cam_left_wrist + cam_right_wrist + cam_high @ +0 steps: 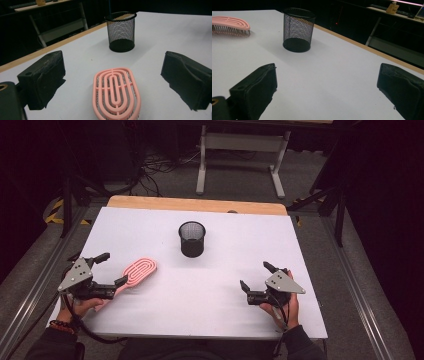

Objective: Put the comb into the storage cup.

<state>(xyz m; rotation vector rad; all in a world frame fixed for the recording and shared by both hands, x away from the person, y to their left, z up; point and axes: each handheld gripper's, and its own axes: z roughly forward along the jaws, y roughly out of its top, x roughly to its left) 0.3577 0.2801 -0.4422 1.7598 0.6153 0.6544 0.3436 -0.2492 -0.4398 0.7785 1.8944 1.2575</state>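
Both my grippers stand wide open and empty: left gripper [111, 268] straddles the untouched pink brush [116, 93]; lifting it toward the mesh cup [192, 239] remains, right gripper [256, 276] idle.

One pink brush [138, 272], one mesh cup [192, 239], apparently empty.

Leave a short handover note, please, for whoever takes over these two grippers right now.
Left gripper: open, jaws either side of the pink hairbrush, not pressing on it.
Right gripper: open, nothing between its jaws, above the white table at the person's right.
The hairbrush lies flat, bristles down, at the left side of the table. The black mesh cup stands upright and looks empty, farther back near the middle.
Done: nothing gripped or moved yet.
Left: probably close on the brush, lift it and carry it, perhaps to the cup.
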